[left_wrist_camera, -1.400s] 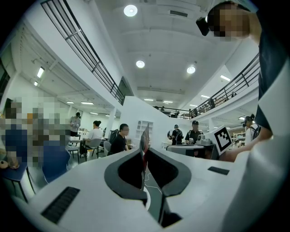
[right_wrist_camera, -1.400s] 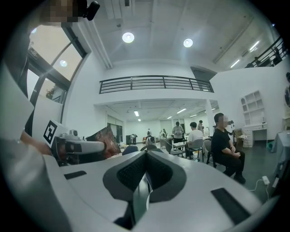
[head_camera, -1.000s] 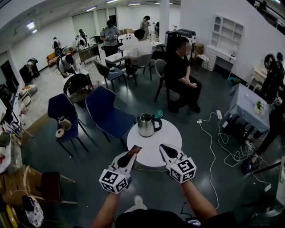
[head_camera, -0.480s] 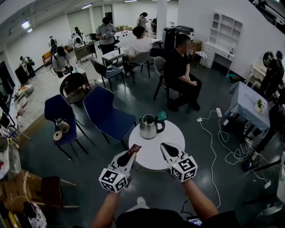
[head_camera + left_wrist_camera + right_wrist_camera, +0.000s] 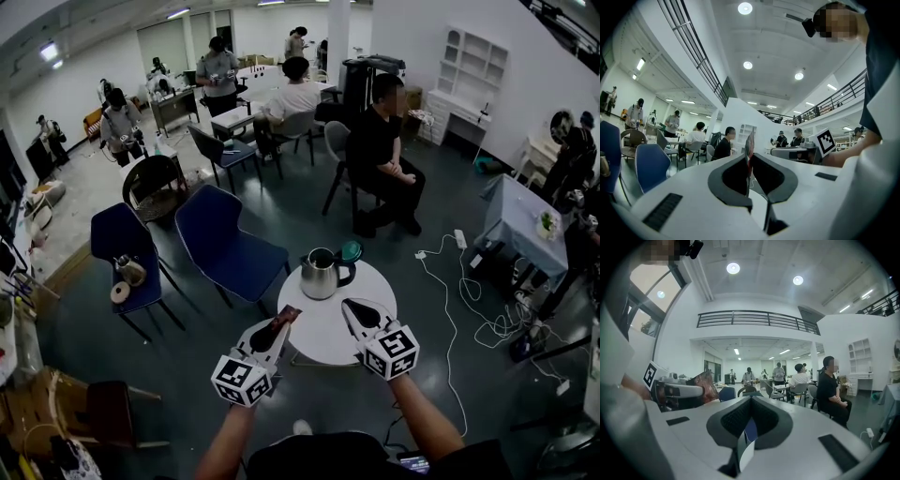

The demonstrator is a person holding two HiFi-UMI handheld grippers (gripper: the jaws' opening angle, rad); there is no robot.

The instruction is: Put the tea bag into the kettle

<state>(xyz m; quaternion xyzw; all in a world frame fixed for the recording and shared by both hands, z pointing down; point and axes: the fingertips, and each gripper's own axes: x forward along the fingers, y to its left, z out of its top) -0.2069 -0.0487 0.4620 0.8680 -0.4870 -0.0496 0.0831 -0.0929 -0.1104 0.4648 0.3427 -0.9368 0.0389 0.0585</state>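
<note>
A steel kettle with a black handle stands open at the far side of a small round white table. Its green lid lies just behind it to the right. My left gripper hovers over the table's near left edge, shut on a reddish-brown tea bag packet. In the left gripper view that packet stands edge-on between the jaws of the left gripper. My right gripper is shut and empty over the near right of the table, its tips meeting. The kettle is a short way beyond both grippers.
Two blue chairs stand left of the table, the smaller one bearing small items. A person in black sits on a chair beyond the table. White cables run over the floor at the right, near a cloth-covered table.
The view has drifted, so the table and kettle sit a little lower and further right in the picture. Both grippers keep their places and their states, the left still holding the tea bag packet.
</note>
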